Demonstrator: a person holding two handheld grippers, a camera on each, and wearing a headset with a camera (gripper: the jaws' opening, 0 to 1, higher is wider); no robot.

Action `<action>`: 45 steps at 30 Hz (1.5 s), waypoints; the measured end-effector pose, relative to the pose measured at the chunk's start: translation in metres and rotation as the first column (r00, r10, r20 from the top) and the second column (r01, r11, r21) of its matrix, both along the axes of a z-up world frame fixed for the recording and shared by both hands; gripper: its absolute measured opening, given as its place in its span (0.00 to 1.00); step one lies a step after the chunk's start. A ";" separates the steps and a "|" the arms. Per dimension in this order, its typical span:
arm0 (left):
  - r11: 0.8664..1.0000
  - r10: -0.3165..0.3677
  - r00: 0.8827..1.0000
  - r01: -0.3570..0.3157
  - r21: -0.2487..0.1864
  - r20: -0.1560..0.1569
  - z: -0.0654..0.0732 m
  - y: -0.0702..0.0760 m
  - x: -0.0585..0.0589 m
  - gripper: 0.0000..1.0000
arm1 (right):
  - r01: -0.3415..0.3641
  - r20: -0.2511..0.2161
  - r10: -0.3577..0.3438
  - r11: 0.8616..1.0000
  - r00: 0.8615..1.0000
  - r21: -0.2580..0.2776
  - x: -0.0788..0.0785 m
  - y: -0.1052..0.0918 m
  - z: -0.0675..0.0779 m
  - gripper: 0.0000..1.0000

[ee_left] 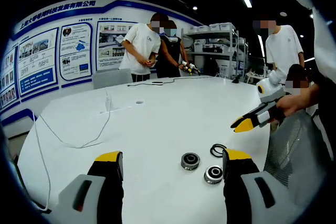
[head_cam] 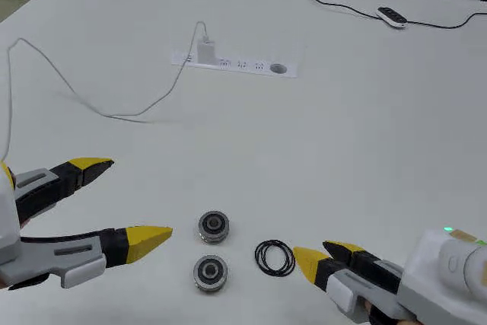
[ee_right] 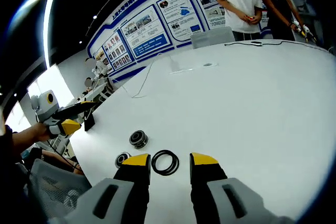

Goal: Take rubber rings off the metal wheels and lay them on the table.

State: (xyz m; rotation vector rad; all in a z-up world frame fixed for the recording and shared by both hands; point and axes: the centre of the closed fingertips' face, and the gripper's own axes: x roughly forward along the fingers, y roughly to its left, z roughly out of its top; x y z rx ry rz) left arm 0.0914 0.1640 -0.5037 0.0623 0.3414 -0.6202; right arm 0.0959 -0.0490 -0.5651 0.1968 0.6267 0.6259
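- Nearest the headset, at the lower left of the head view, the left gripper (head_cam: pixel 142 195) hovers above the white surface (head_cam: pixel 342 150). Its yellow-tipped fingers are spread wide and hold nothing. In its own view (ee_left: pixel 173 156) the fingers frame both wheels.
- Beyond it, a white cable (head_cam: pixel 114 104) loops across the surface to a plug.
- Two metal wheels (head_cam: pixel 214 225) lie flat in front of the person, one just behind the other (head_cam: pixel 210 272), near each other but not touching. The left gripper view shows them side by side (ee_left: pixel 190 160). Whether any ring remains on them cannot be told.
- Farther back, a white power strip (head_cam: pixel 236 63) lies flat with the plug standing in it.
- Black rubber rings (head_cam: pixel 274 257) lie overlapped in a small pile on the surface, just right of the nearer wheel and apart from it. They also show in the left gripper view (ee_left: pixel 217 150).
- At the lower right, the right gripper (head_cam: pixel 310 247) points at that pile. Its fingers are slightly parted and empty, with the tips just short of the rings. In its own view (ee_right: pixel 170 159) the rings (ee_right: pixel 165 161) sit between the fingertips.
- Along the far right edge, a black cable (head_cam: pixel 342 7) runs across the surface.
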 end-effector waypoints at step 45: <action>0.984 0.169 0.985 -0.168 -0.065 0.024 0.011 0.032 -0.052 1.00 | -0.017 0.299 0.069 0.985 0.952 -0.173 -0.022 -0.054 0.045 0.54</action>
